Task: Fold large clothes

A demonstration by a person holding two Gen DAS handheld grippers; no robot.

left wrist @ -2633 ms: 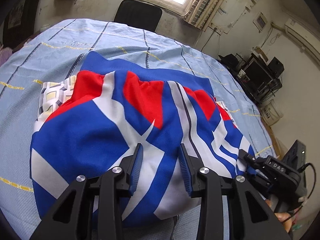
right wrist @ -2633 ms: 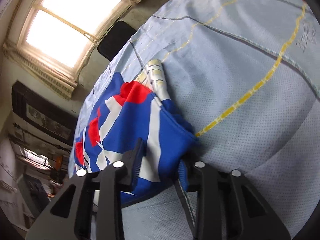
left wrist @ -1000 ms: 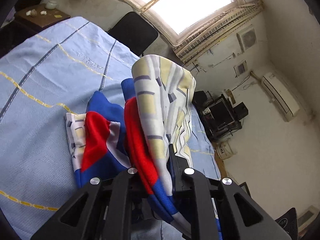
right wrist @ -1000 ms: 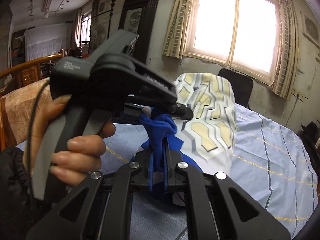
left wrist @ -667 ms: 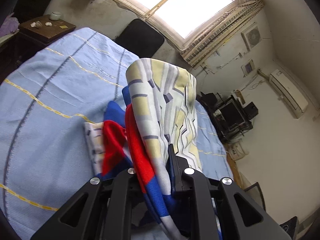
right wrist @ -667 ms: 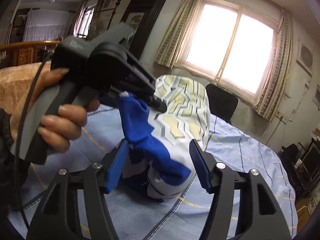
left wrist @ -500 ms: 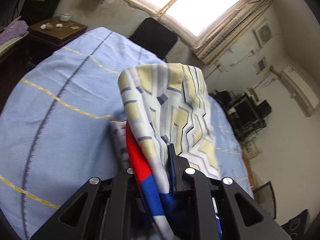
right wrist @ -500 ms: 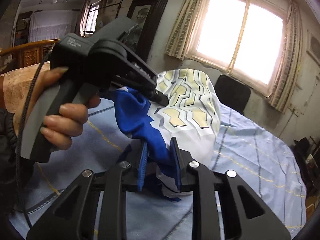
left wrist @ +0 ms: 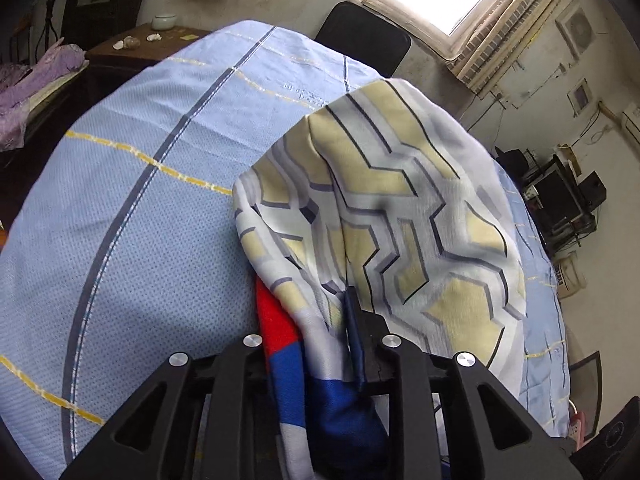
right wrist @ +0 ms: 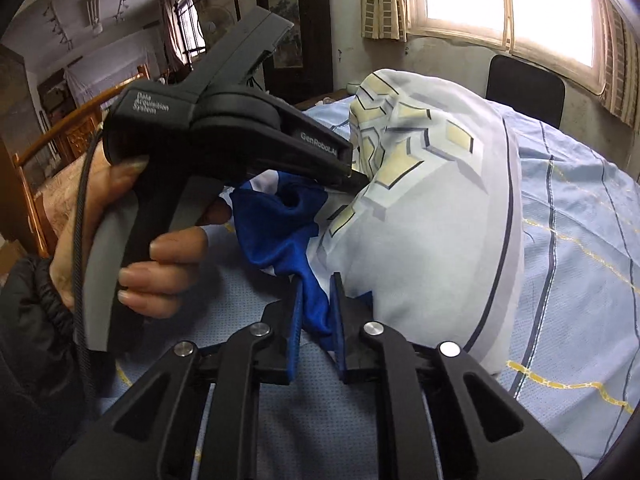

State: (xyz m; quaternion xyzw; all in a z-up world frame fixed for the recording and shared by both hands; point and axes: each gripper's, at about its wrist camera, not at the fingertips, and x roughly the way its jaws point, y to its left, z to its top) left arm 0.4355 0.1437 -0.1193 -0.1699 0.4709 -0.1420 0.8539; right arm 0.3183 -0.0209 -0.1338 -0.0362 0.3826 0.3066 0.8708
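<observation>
The left gripper (left wrist: 316,320) has its fingertips buried in the bunched garment (left wrist: 400,208), so its grip line cannot be seen. The garment's lifted fold hides the bed (left wrist: 132,208) beyond it. The person's hand (right wrist: 132,236) beside the garment is cut off at the sleeve.

We note one garment (left wrist: 400,216), bunched and lifted off the surface at frame centre in both wrist views. Its outward face is white with pale yellow and grey geometric shapes; the other face shows blue, red and white at lower centre. It billows dome-like.
</observation>
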